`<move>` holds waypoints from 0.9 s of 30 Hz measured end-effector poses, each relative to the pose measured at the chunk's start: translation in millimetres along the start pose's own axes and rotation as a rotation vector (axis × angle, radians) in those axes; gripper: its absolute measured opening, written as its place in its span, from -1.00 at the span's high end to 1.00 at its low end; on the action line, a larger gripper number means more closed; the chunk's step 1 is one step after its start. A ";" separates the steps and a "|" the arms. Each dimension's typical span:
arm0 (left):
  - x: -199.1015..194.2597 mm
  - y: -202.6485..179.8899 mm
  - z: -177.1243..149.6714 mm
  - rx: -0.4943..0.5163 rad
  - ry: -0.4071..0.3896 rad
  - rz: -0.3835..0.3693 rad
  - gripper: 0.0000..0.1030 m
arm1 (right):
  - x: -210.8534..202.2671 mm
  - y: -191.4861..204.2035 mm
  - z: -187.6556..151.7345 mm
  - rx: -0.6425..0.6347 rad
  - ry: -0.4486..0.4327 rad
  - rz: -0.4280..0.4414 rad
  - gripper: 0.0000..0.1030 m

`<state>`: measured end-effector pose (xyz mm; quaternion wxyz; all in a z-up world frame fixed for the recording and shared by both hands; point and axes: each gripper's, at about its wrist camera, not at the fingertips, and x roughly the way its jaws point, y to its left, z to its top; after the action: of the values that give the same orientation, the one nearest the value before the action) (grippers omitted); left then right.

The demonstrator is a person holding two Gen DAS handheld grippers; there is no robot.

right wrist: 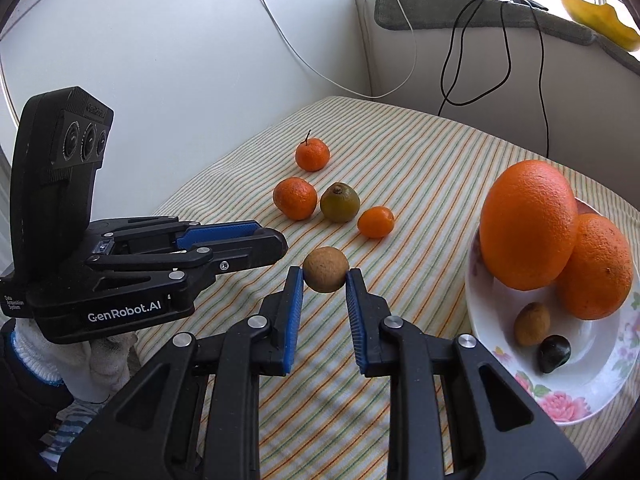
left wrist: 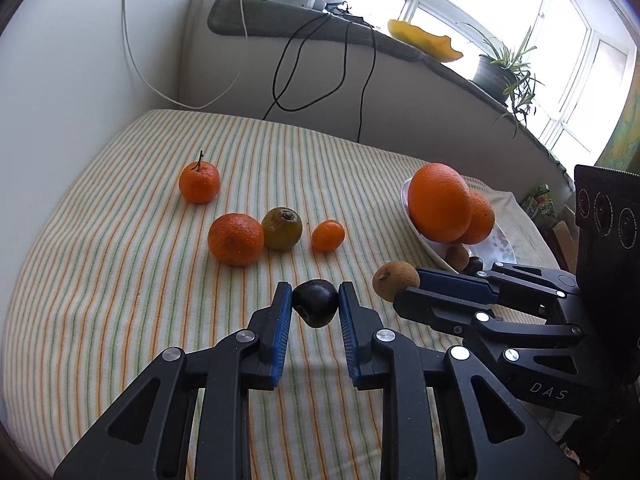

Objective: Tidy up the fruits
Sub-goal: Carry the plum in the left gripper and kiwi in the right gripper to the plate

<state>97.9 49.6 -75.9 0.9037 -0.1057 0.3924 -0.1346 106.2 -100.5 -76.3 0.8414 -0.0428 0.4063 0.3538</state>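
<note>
Two grippers each pinch a small fruit just above the striped cloth (left wrist: 120,280): the left gripper (left wrist: 315,304) is clamped on a dark plum (left wrist: 315,302), the right gripper (right wrist: 325,276) on a brown round fruit (right wrist: 325,269). Both look bound for the flowered bowl (right wrist: 592,396) near the cloth's right edge, where two oranges already sit. Farther back, mid-cloth, three tangerines (left wrist: 236,239) and a greenish fruit (left wrist: 282,228) wait loose.

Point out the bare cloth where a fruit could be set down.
Free: striped cloth left of the stemmed tangerine toward the wall, and behind it. Crowded: the cluster around the greenish fruit, and the bowl.
</note>
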 end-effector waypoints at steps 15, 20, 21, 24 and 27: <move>14.3 -63.2 13.8 0.084 0.000 -0.092 0.57 | -67.3 -48.2 -15.8 0.080 -0.089 -0.089 0.56; 22.4 -85.8 15.7 0.115 0.008 -0.122 0.57 | -82.3 -67.9 -25.1 0.116 -0.105 -0.129 0.56; 24.1 -90.4 16.1 0.121 0.011 -0.128 0.57 | -84.6 -71.9 -26.9 0.123 -0.106 -0.137 0.56; 29.3 -103.9 16.0 0.142 0.019 -0.142 0.57 | -91.5 -83.8 -32.7 0.142 -0.108 -0.158 0.56; 35.0 -115.1 17.1 0.161 0.026 -0.153 0.57 | -97.2 -94.1 -37.7 0.161 -0.109 -0.177 0.56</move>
<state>115.0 -68.8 -54.2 0.8912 -0.0607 0.3829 -0.2355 100.1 -238.8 -52.3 0.8909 0.0084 0.3814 0.2463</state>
